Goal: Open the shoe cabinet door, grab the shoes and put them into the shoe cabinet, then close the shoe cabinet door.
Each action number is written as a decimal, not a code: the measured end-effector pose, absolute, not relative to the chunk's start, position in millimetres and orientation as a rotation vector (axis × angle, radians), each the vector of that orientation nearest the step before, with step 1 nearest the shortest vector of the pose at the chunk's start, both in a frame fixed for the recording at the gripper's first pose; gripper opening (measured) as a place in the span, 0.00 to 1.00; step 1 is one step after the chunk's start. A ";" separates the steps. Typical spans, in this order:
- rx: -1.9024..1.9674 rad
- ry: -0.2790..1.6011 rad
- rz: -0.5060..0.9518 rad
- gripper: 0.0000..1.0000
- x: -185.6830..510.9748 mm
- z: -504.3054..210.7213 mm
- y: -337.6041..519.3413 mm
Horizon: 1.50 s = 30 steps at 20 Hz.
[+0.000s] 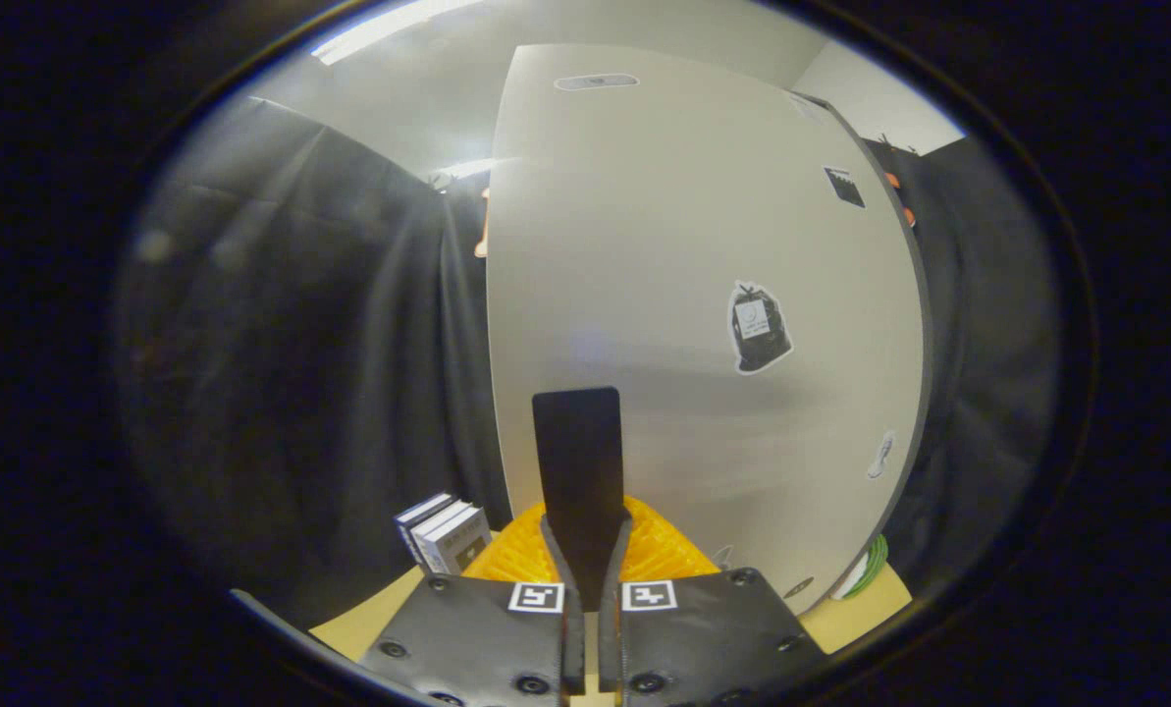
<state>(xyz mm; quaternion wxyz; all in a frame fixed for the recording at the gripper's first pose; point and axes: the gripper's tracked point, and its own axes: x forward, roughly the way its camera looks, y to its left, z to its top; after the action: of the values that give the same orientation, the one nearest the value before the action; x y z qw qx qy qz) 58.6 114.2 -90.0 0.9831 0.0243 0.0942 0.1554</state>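
White cabinet door (683,324) close ahead of the closed claw (585,574), blocking passage.

Small boxes (443,535) (three, upright, side by side); orange ribbed mat (654,552); green-and-white coil (865,574); tan tabletop (369,619).

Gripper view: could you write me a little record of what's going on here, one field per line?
door: shoe cabinet door, a pale panel carrying stickers, close ahead
handle: black tab on the door, just ahead of the fingers
gripper: fingers drawn together, their tips on either side of the tab's lower end
yellow item: yellow ribbed object behind the fingertips; what it is cannot be told
beside the door: small boxes standing on the tan surface
backdrop: black cloth wall
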 end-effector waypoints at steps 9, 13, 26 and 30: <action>0.043 0.218 0.394 0.07 -8.8 -74.0 25.4; 0.017 0.216 0.349 0.07 -24.7 -68.7 -14.6; 0.007 0.202 0.102 0.04 -42.4 -62.4 -158.0; 0.006 0.202 0.074 0.03 -39.8 -61.6 -189.3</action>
<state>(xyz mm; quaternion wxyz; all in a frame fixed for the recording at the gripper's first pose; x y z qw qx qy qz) -39.8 -189.3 -61.6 0.9942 0.0032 0.1007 0.0371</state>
